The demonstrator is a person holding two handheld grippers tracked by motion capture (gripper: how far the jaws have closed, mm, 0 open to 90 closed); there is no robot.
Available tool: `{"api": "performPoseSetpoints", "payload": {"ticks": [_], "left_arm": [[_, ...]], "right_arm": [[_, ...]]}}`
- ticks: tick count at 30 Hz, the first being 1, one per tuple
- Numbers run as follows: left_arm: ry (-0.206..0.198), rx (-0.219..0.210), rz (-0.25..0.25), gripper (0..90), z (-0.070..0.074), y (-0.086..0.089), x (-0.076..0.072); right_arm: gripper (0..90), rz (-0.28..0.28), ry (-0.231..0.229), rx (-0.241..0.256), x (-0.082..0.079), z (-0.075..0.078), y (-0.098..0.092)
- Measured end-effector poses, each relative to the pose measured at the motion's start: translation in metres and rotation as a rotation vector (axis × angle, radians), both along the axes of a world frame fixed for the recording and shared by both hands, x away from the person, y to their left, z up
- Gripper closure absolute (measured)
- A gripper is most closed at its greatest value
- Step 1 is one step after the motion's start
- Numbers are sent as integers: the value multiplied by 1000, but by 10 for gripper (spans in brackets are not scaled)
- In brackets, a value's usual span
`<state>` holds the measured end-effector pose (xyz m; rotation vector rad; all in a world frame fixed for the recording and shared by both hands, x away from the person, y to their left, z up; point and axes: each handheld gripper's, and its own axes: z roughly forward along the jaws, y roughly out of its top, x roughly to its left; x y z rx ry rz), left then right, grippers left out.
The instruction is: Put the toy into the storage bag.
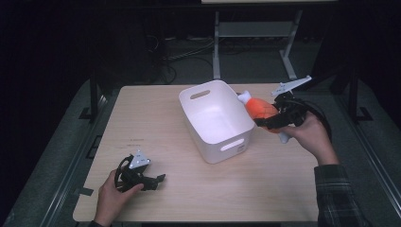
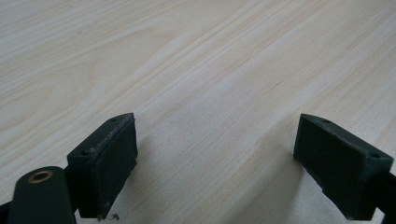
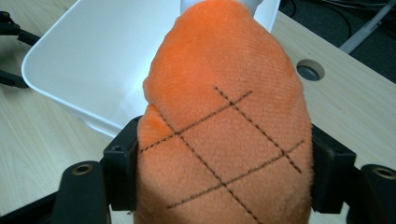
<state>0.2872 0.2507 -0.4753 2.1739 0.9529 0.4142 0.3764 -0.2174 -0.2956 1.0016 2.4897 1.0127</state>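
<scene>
Toy-into-bin transfer, midway. The right gripper (image 1: pixel 270 119) is clamped on an orange plush toy (image 3: pixel 224 116) — its jaws press both flanks — and holds it in the air just beside the white bin (image 1: pixel 215 120), at the bin's right rim. The bin's interior looks empty, so the pickup appears done; carrying the toy over the rim and releasing it remain. The left gripper (image 1: pixel 156 182) rests on the table (image 2: pixel 196 60), well apart from the bin, jaws spread wide — nothing between them.

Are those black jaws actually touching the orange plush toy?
Touching. In the right gripper view, the right gripper presses both sides of the orange plush toy.
</scene>
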Motion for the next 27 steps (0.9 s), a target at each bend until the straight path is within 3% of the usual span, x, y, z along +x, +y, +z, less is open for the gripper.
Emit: {"api": "performPoseSetpoints", "payload": {"ticks": [13, 27], "left_arm": [[0, 0, -1, 127, 0, 0, 0], [0, 3, -1, 126, 0, 0, 0]], "right_arm": [[279, 33, 7, -9, 15, 6, 34], [276, 62, 25, -35, 33, 6, 85]]}}
